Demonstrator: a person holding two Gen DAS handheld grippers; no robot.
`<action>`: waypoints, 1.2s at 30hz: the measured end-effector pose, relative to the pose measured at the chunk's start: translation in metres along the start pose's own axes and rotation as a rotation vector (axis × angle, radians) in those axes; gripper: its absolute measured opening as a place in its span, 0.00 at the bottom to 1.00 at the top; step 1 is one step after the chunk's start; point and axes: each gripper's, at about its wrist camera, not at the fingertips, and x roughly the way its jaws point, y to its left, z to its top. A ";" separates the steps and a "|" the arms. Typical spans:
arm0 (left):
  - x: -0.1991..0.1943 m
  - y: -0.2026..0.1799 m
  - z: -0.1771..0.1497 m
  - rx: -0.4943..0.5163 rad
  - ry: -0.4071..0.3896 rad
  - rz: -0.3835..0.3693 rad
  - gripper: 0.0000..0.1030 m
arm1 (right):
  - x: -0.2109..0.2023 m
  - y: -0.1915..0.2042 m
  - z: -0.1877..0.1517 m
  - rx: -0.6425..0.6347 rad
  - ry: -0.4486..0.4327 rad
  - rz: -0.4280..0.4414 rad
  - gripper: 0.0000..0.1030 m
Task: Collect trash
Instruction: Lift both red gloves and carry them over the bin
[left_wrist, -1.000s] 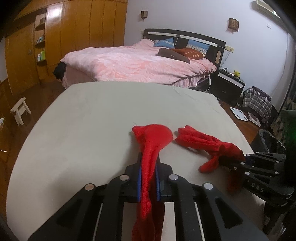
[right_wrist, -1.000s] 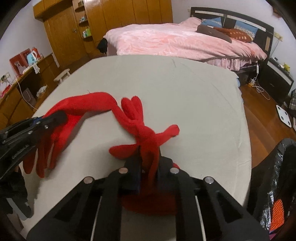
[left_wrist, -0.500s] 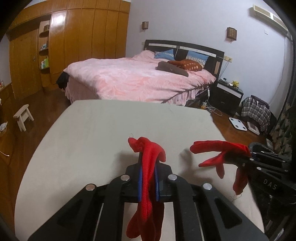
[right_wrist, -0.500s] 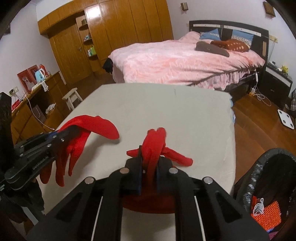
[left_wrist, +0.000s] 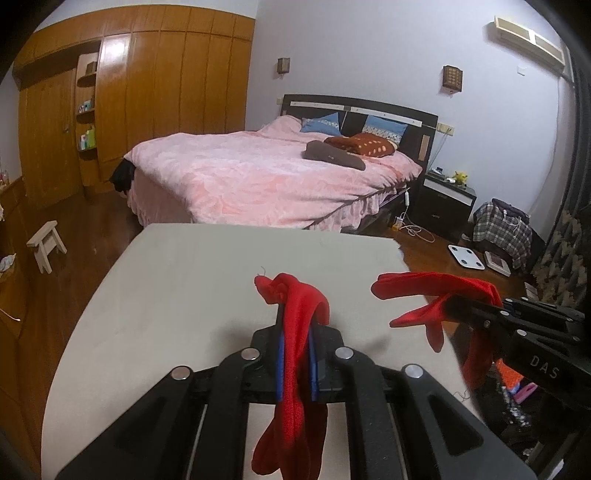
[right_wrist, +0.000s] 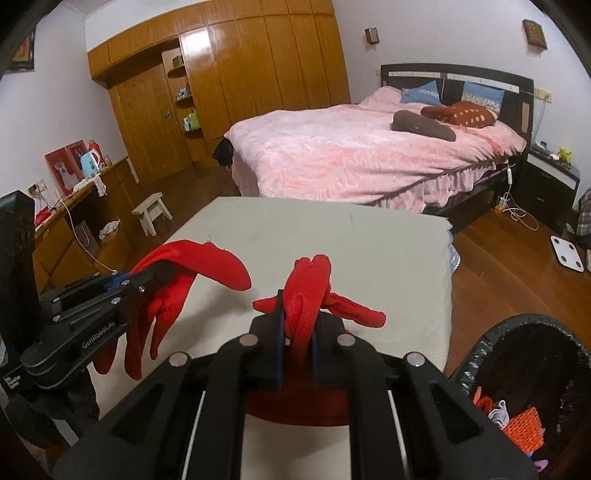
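Two red gloves hang above the beige table (left_wrist: 177, 295). In the left wrist view my left gripper (left_wrist: 296, 328) is shut on one red glove (left_wrist: 295, 295), whose fingers dangle below the jaws. To its right is my right gripper (left_wrist: 454, 310), with the other glove (left_wrist: 413, 290) draped from its tip. In the right wrist view my right gripper (right_wrist: 298, 325) is shut on that glove (right_wrist: 308, 277). My left gripper (right_wrist: 162, 271) holds the first glove (right_wrist: 195, 264) at the left. Both gloves are off the tabletop.
A bin with a black liner (right_wrist: 491, 339) stands at the table's right corner, with orange mesh and scraps inside. Beyond the table are a pink bed (left_wrist: 258, 177), a white stool (left_wrist: 46, 240), a floor scale (left_wrist: 466, 257) and a wooden wardrobe (left_wrist: 166, 92).
Both grippers have risen with their gloves. The gloves, lying partly on the table a second ago, now hang clear of it. The bin's inside has come into the right wrist view.
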 end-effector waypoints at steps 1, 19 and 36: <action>-0.002 -0.002 0.001 0.003 -0.003 -0.001 0.09 | -0.003 0.000 0.000 0.001 -0.004 0.000 0.10; -0.042 -0.061 0.019 0.068 -0.076 -0.067 0.09 | -0.089 -0.023 0.001 0.024 -0.121 -0.060 0.10; -0.059 -0.138 0.022 0.149 -0.107 -0.173 0.09 | -0.154 -0.073 -0.020 0.073 -0.186 -0.170 0.10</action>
